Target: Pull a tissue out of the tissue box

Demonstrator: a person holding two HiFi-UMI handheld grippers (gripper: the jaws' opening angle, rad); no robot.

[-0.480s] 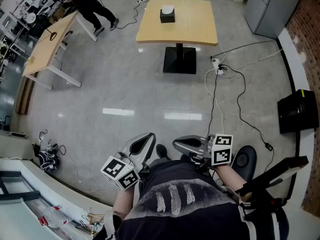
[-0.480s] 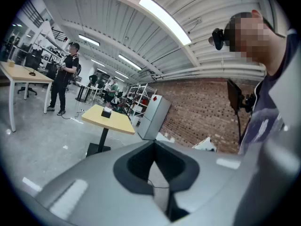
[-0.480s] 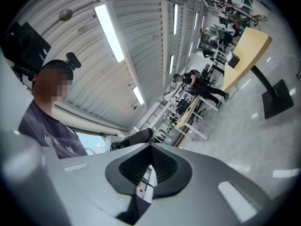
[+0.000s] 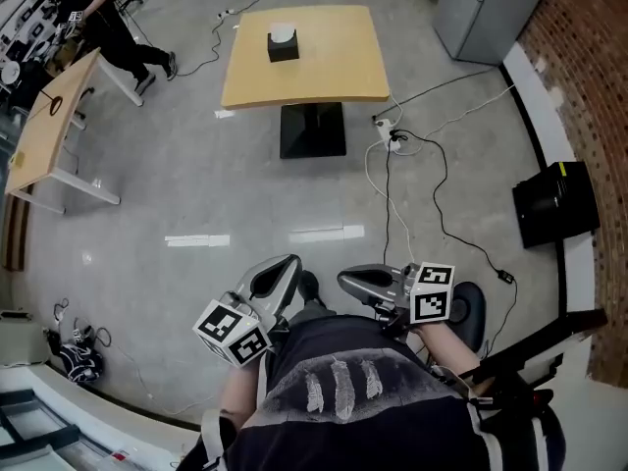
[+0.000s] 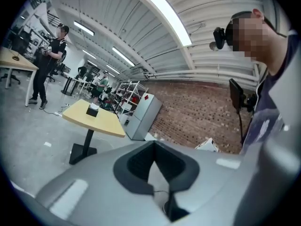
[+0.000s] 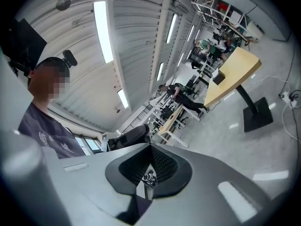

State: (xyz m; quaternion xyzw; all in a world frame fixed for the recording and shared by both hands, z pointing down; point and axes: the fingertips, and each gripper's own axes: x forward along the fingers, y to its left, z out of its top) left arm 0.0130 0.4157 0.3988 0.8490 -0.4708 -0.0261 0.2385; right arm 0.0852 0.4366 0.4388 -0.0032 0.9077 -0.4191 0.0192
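A black tissue box [image 4: 283,44] with a white tissue sticking up stands on a yellow pedestal table [image 4: 334,67], far ahead across the floor. The left gripper view shows the tissue box [image 5: 92,110] small on that table [image 5: 101,121], and in the right gripper view the tissue box [image 6: 218,77] is just as distant. Both grippers are held close to the person's body, well short of the table. My left gripper [image 4: 278,275] [image 5: 155,161] is shut and empty. The jaws of my right gripper [image 4: 355,283] [image 6: 149,161] also meet, with nothing between them.
Cables [image 4: 412,165] and a power strip [image 4: 392,137] lie on the floor right of the table's base. A second table [image 4: 49,126] and a walking person [image 4: 93,18] are at far left. A grey cabinet [image 4: 486,8], a brick wall [image 4: 589,67] and a black box [image 4: 554,204] line the right side.
The head view has shifted: the table and tissue box now sit further left and slightly higher. The distant person has moved left. Both grippers keep their place by the body.
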